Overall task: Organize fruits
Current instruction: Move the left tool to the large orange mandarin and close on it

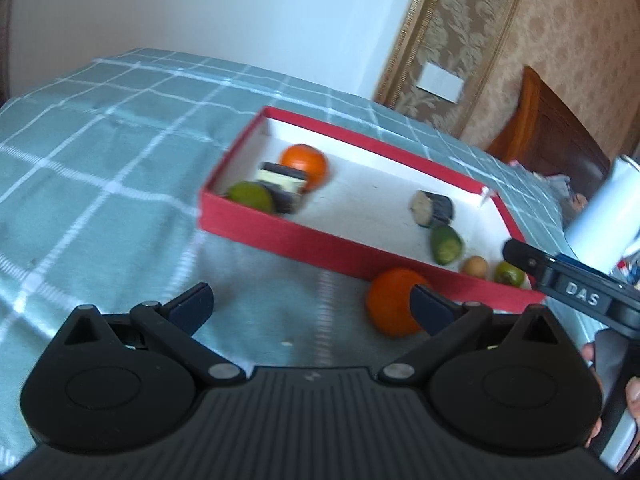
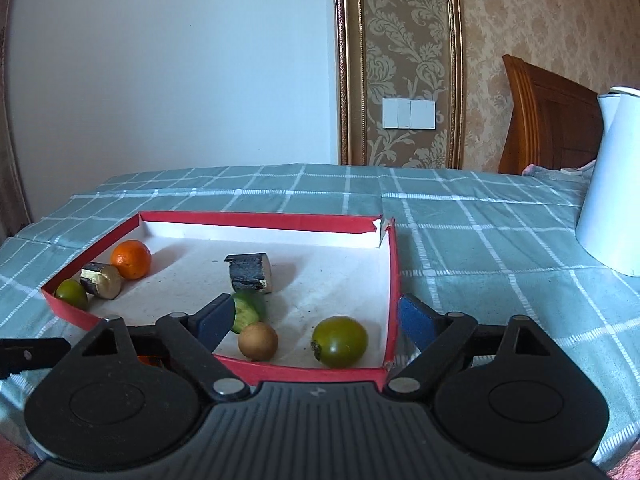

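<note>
A shallow red box with a white floor holds an orange, two dark cane pieces, a cucumber piece, a small brown fruit and green tomatoes. My right gripper is open over the box's near right corner; one green tomato lies between its fingers, untouched. A second orange rests on the cloth outside the red box. My left gripper is open just above the cloth, its right finger in front of that orange. The right gripper's finger shows at the box's right end.
A teal checked cloth covers the table. A white kettle stands at the right. Behind are a pale wall, patterned wallpaper with a light switch and a wooden headboard. A hand shows at the right edge.
</note>
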Demonstrator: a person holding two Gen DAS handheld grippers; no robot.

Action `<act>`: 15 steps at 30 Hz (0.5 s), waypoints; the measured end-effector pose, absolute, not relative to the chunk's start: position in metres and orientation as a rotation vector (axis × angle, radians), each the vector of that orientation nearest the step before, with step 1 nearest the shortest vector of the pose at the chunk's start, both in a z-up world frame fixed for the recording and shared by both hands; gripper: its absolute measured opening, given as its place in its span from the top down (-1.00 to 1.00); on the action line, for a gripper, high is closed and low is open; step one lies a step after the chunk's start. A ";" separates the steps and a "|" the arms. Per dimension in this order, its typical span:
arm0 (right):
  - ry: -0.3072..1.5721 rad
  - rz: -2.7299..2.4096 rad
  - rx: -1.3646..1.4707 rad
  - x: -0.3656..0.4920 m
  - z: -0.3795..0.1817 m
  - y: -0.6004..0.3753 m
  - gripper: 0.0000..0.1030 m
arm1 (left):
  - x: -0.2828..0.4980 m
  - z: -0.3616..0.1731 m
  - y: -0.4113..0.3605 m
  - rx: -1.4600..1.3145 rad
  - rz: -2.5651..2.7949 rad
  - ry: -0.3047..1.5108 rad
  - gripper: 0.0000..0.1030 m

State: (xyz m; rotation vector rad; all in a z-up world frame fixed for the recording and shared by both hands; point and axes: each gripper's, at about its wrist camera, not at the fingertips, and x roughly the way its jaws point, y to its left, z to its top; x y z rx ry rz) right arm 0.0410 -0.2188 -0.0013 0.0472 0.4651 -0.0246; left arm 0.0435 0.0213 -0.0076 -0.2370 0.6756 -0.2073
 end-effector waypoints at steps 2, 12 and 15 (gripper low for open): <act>0.469 -0.028 0.046 0.042 -0.002 -0.217 -0.73 | 0.046 -0.006 0.012 -0.227 -0.225 0.677 -1.00; 0.468 -0.028 0.045 0.042 -0.002 -0.217 -0.73 | 0.063 -0.011 -0.008 -0.227 -0.238 0.731 -1.00; 0.475 -0.022 0.047 0.042 -0.002 -0.217 -0.73 | 0.065 -0.013 -0.012 -0.202 -0.229 0.731 -1.00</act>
